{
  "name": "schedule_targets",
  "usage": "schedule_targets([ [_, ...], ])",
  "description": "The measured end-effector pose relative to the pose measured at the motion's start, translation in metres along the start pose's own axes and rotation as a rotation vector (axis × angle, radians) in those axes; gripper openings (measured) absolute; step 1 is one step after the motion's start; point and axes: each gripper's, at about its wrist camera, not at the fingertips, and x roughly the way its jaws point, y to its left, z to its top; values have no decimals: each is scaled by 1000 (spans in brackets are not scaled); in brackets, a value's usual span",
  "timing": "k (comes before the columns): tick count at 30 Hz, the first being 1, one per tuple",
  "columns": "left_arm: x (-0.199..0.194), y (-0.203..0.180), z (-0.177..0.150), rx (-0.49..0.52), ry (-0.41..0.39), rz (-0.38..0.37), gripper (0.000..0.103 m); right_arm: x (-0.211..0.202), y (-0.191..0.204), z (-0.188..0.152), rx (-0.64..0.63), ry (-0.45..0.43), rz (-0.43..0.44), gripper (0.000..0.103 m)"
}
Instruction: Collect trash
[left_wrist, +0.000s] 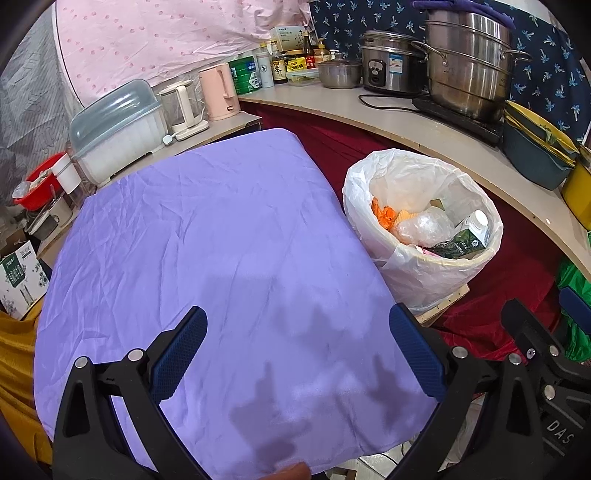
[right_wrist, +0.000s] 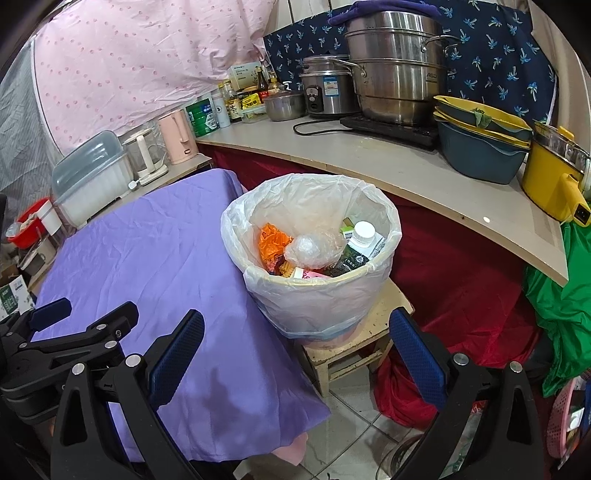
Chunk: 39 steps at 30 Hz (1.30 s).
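Note:
A bin lined with a white plastic bag stands on a small wooden stool right of the table. In it lie an orange wrapper, a crumpled clear bag, and a green carton with a white cap. My left gripper is open and empty above the purple tablecloth. My right gripper is open and empty, in front of the bin. The left gripper also shows at the left edge of the right wrist view.
A curved counter behind the bin carries steel pots, a rice cooker, stacked basins and a yellow pot. A pink kettle and a dish box stand beyond the table. A green bag hangs at right.

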Motion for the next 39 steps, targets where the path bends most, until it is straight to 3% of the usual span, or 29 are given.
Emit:
schedule_targets([
  [39,4,-3,-3,-21,1,26,94,7,1,-11,-2,22,-2,97],
])
